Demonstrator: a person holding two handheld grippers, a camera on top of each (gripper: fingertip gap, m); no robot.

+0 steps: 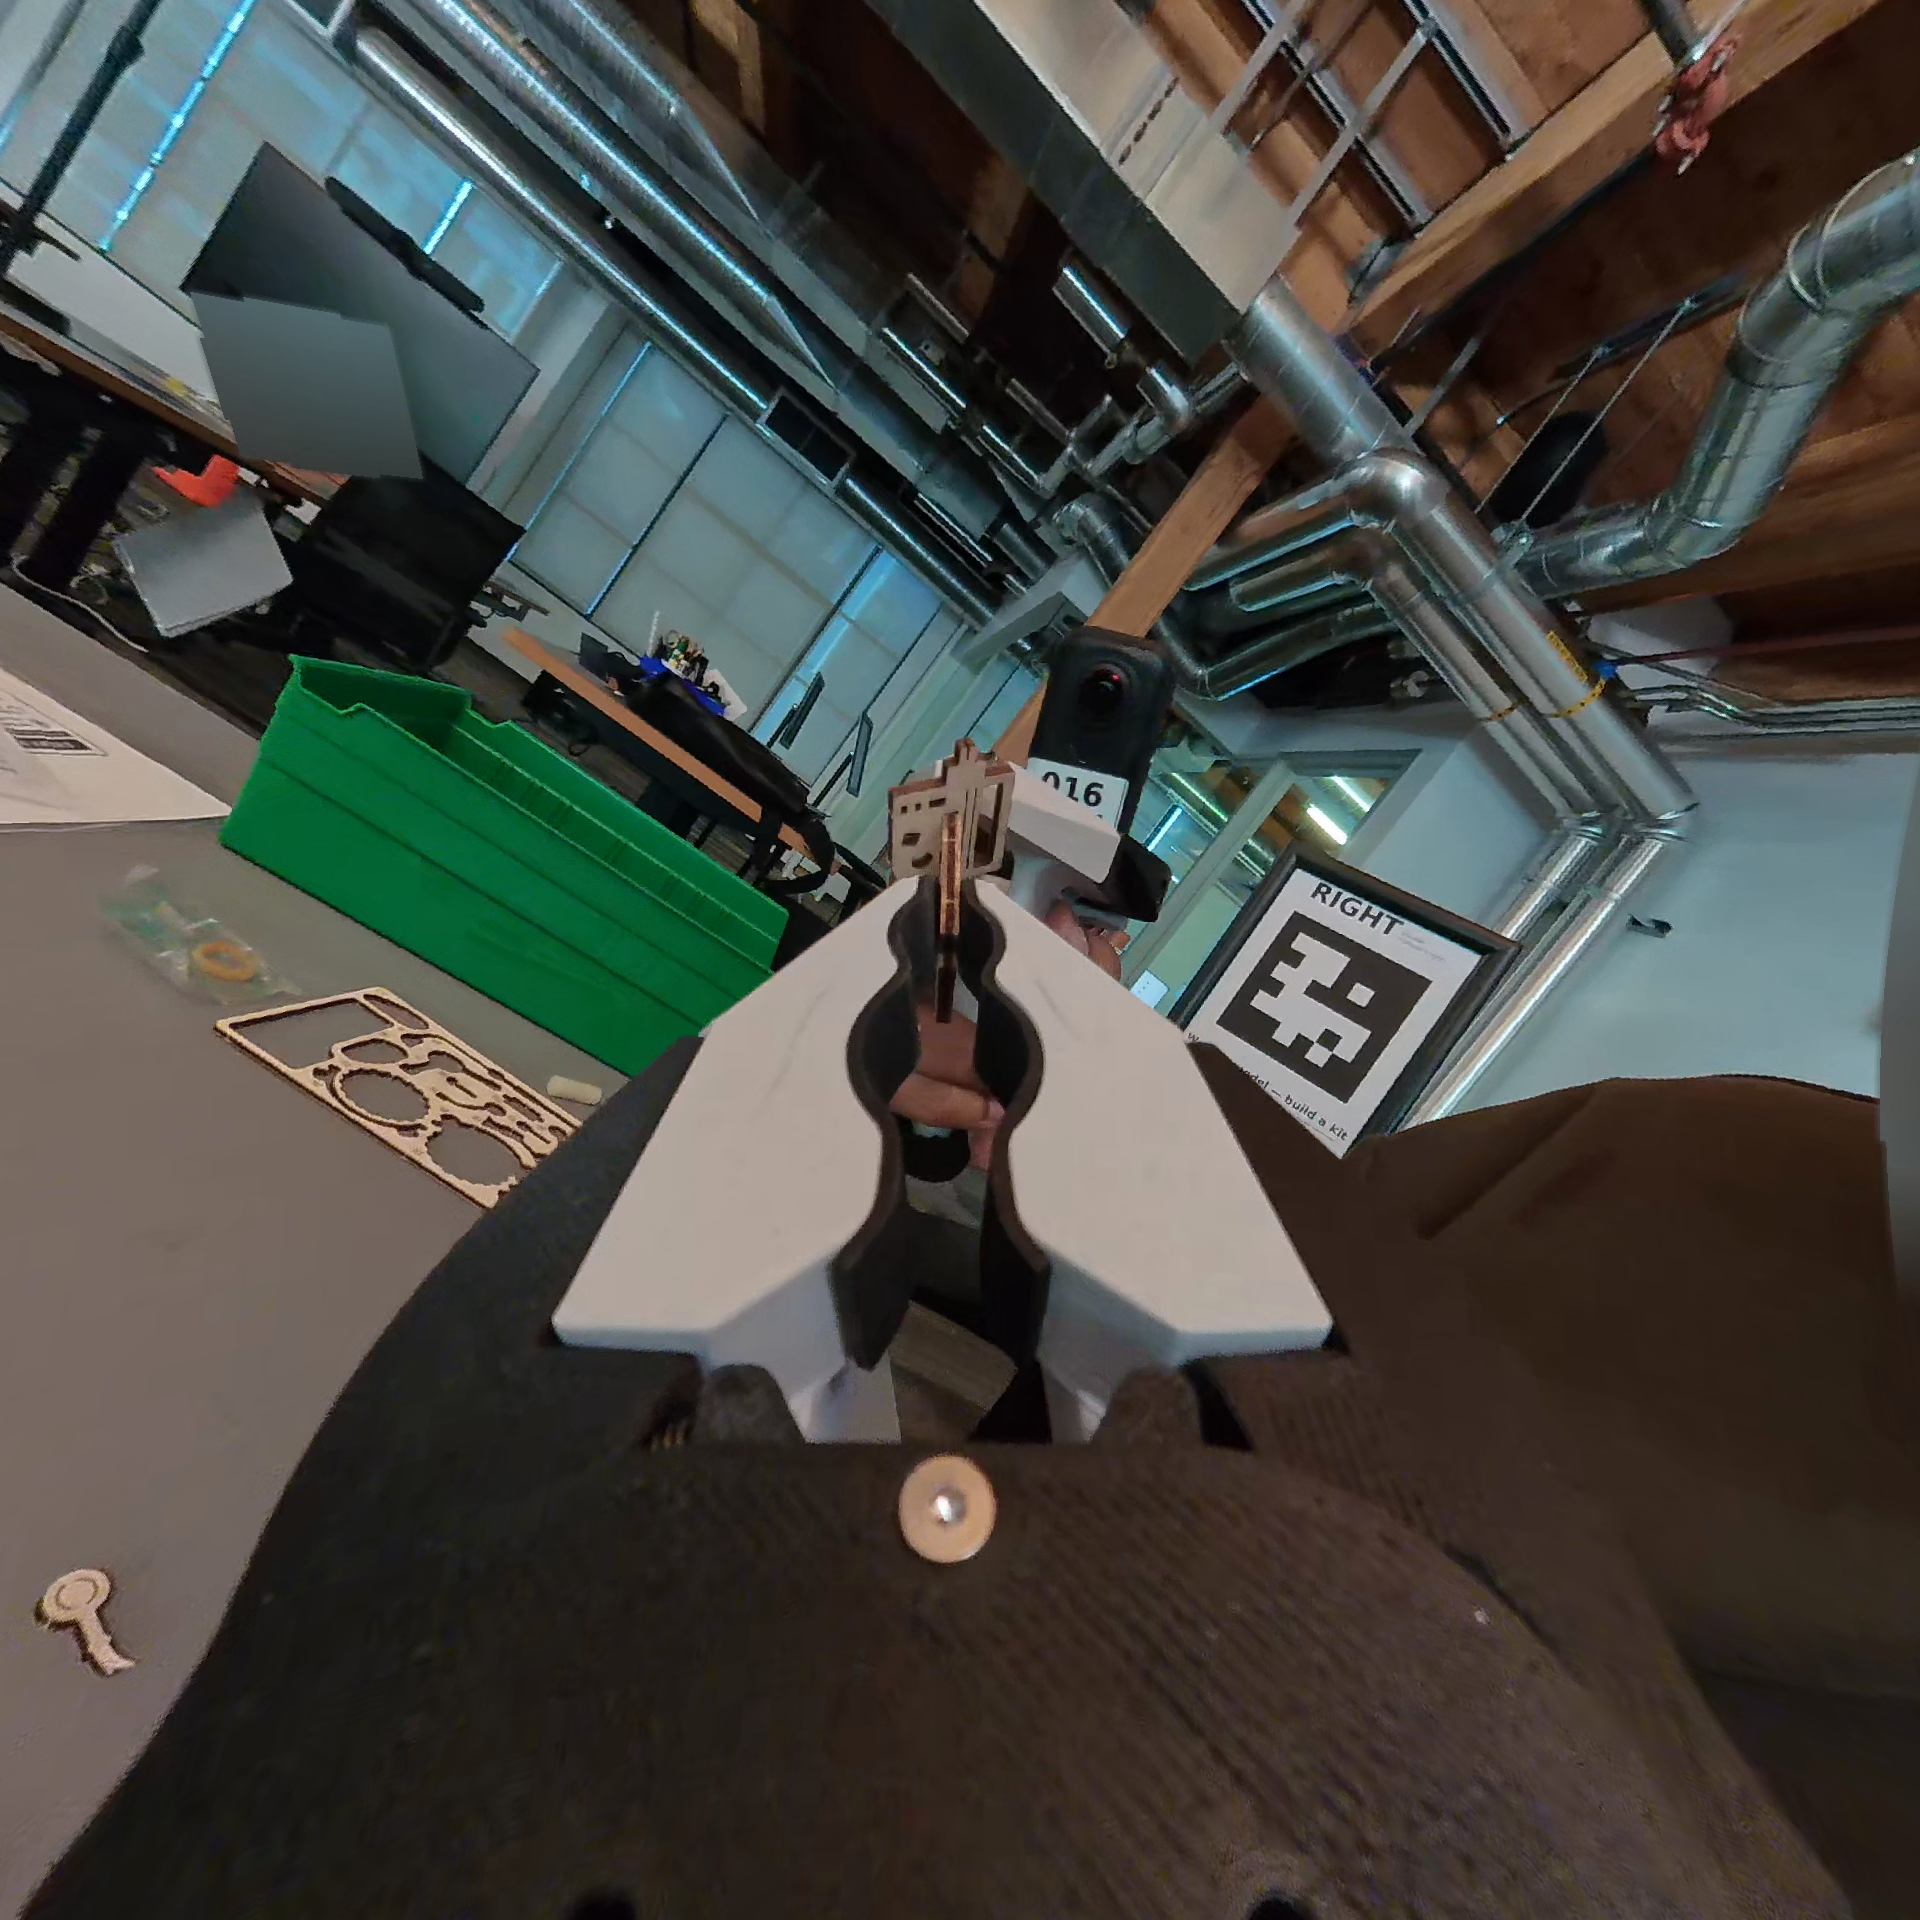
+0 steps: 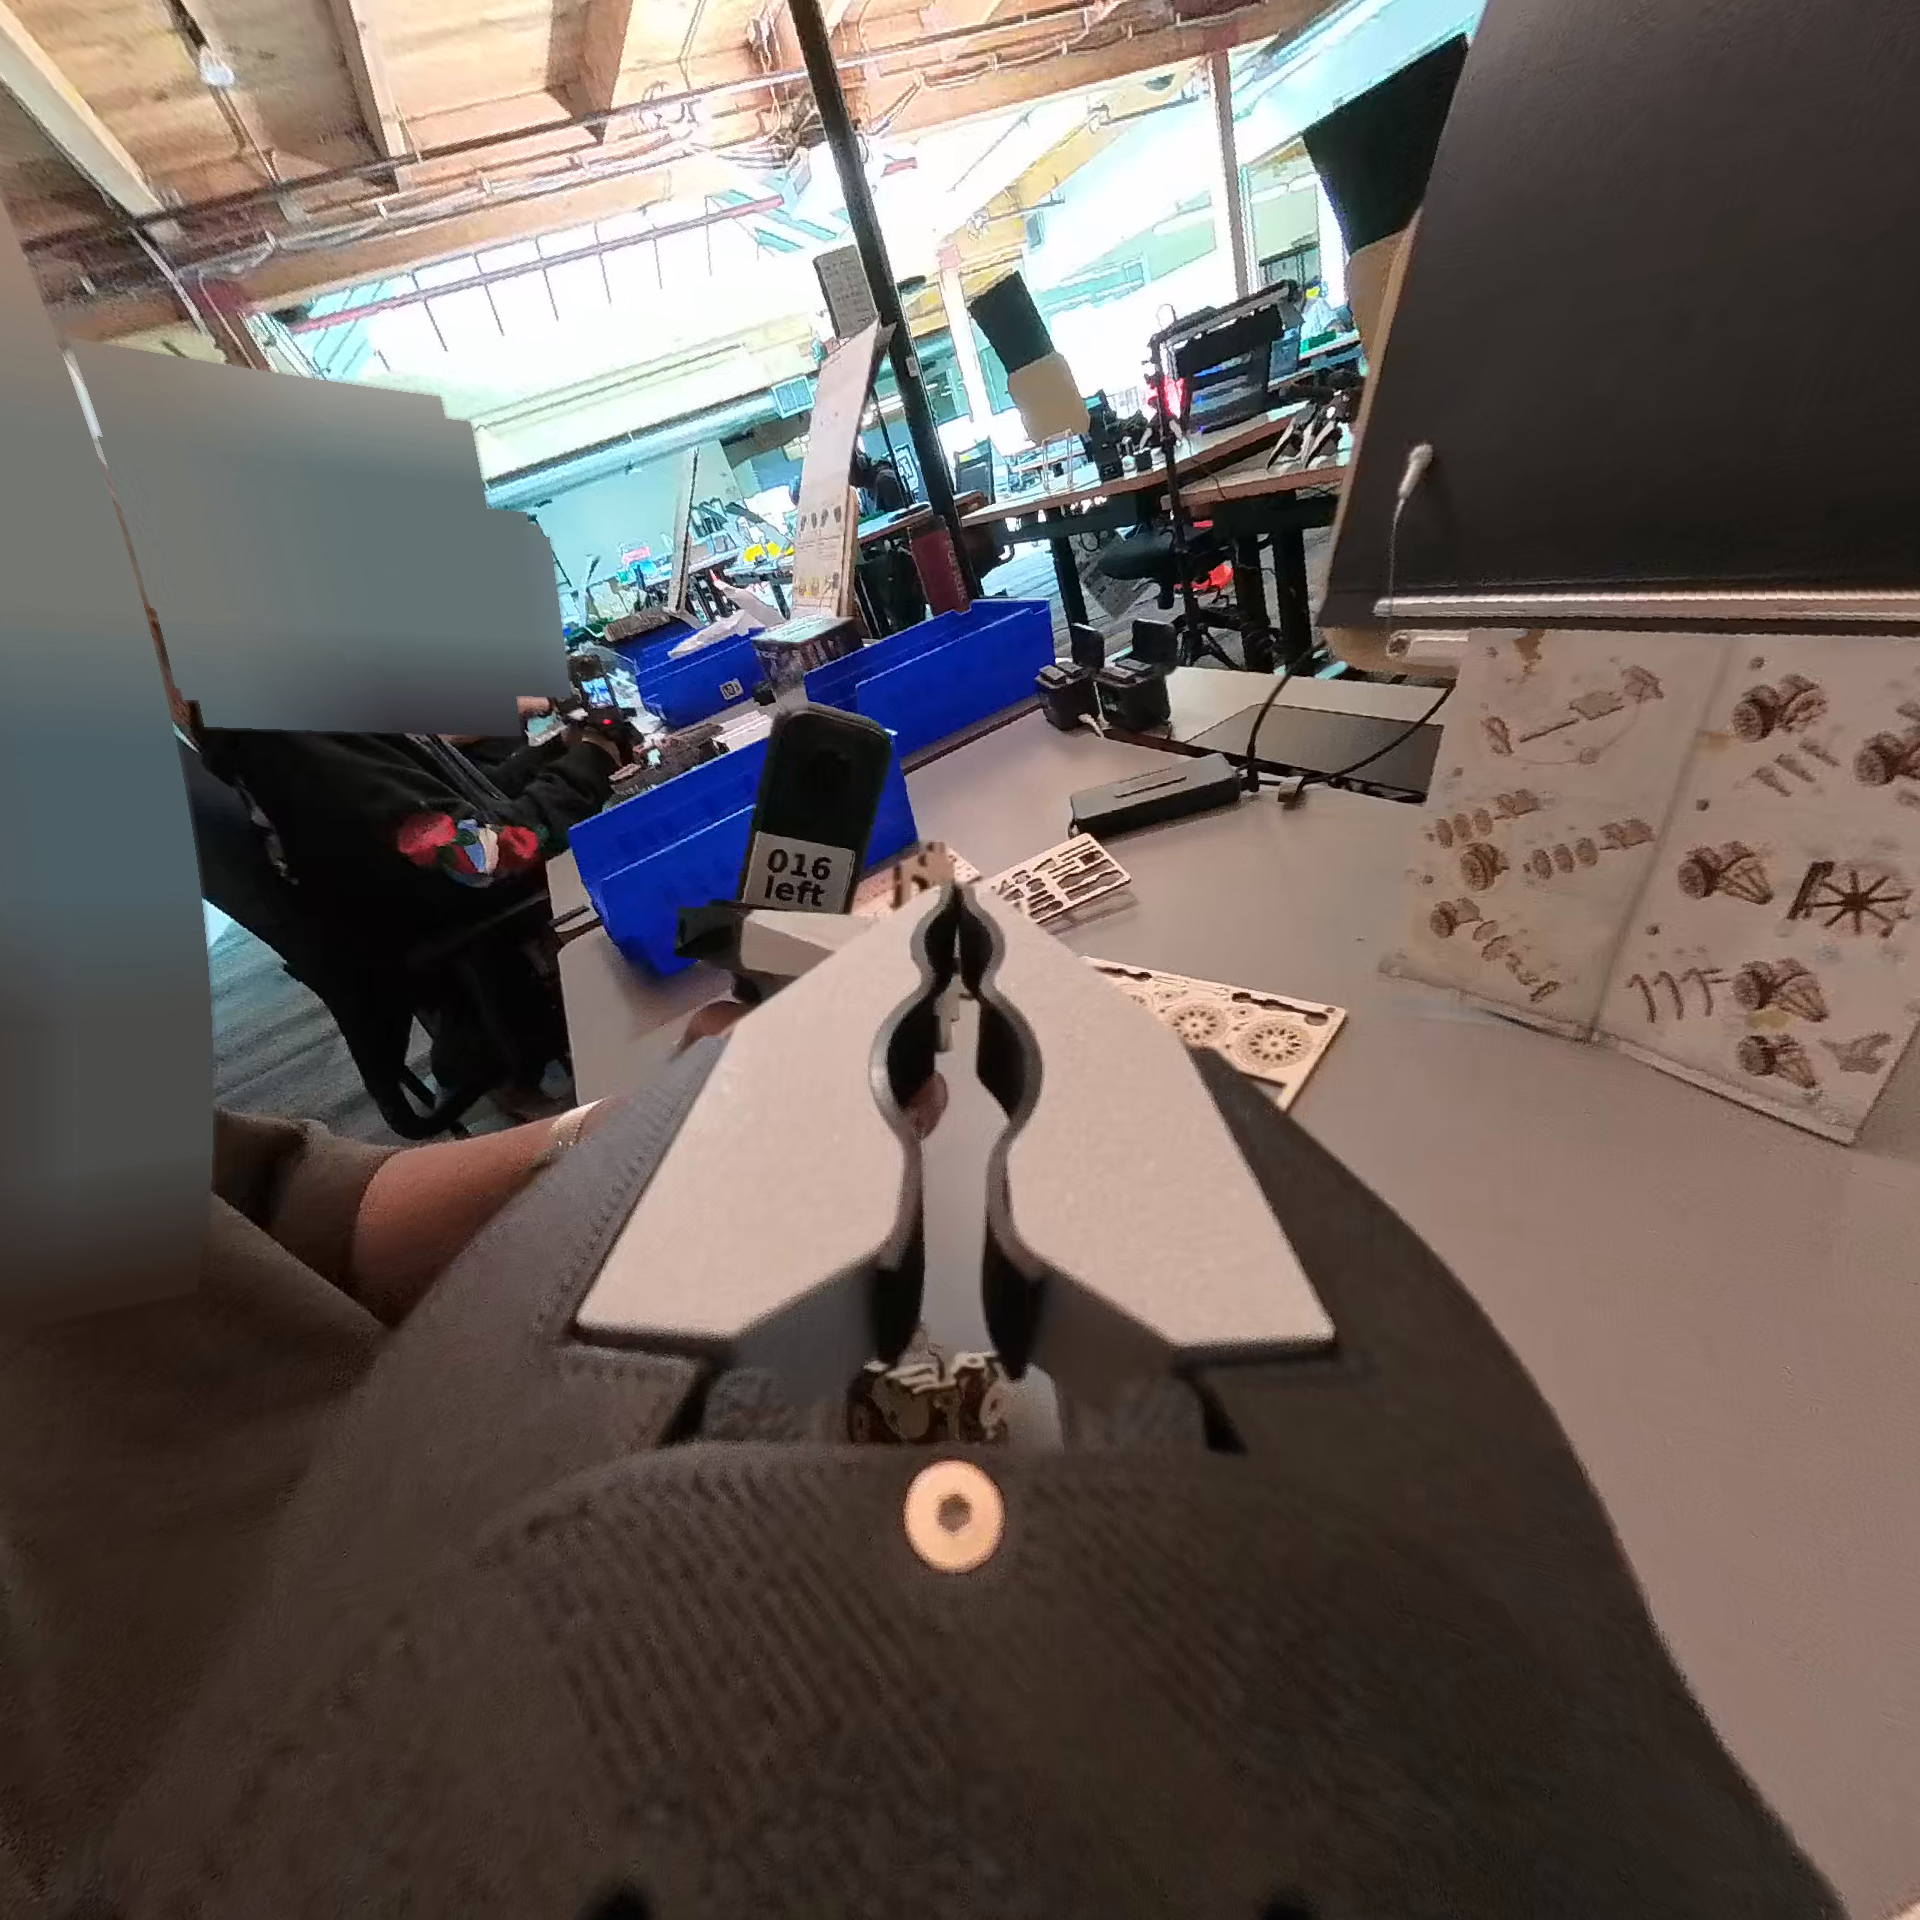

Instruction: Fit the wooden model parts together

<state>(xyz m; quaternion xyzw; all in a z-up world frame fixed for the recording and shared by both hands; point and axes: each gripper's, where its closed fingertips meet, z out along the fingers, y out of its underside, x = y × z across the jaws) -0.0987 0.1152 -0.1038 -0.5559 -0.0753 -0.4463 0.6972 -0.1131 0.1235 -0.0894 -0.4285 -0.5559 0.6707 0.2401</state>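
My left gripper [image 1: 948,896] is shut on a thin wooden part [image 1: 950,868] seen edge-on, held up in the air. At its tip sits a pale flat wooden plate with cut-outs [image 1: 920,826]. The white finger of my right gripper [image 1: 1049,826] reaches that plate from behind. In the right wrist view my right gripper [image 2: 956,912] is shut, with the wooden plate [image 2: 920,871] at its tips and the left gripper's camera [image 2: 821,800] just beyond. A dark assembled wooden model [image 2: 925,1392] shows below, between the finger bases.
On the grey table [image 1: 260,1299] lie a punched-out wooden sheet [image 1: 405,1091], a small key-shaped piece [image 1: 83,1616], a parts bag [image 1: 197,935] and a green bin [image 1: 499,831]. More sheets [image 2: 1236,1023], an instruction sheet [image 2: 1662,883], blue bins [image 2: 727,831] and a seated person [image 2: 395,831] surround it. The grippers are tip to tip, or close to it.
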